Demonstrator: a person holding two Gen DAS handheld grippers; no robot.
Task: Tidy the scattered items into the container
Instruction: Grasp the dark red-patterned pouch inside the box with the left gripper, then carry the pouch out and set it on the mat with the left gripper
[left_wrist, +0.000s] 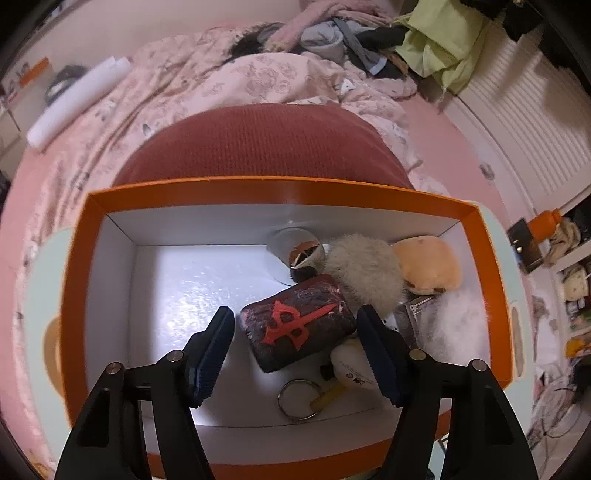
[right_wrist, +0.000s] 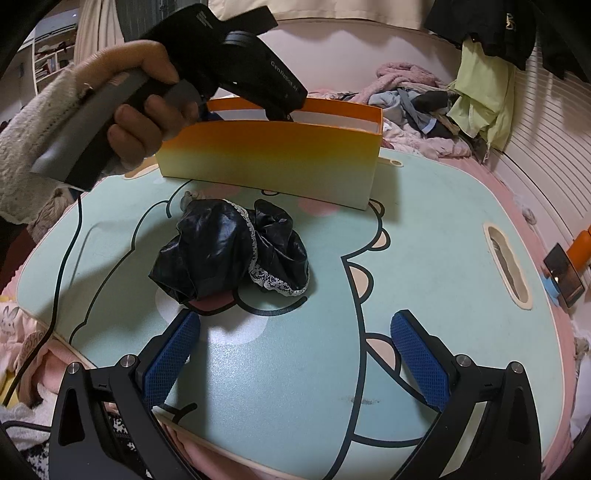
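Orange box (left_wrist: 280, 192): far on the mint cartoon tray (right_wrist: 424, 236); holds a dark red-marked pouch (left_wrist: 299, 323).
Black scrunchie (right_wrist: 236, 247): on tray, near side of box.
Left gripper (left_wrist: 295, 350): released, above box interior.
Right gripper (right_wrist: 295, 354): released, empty, near scrunchie.

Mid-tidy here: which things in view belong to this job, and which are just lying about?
Job:
orange box
black lace-trimmed scrunchie, on the tray table
dark pouch, fluffy pom-pom, key ring, in the box
left gripper, right gripper

Lying about:
red cushion
clothes pile
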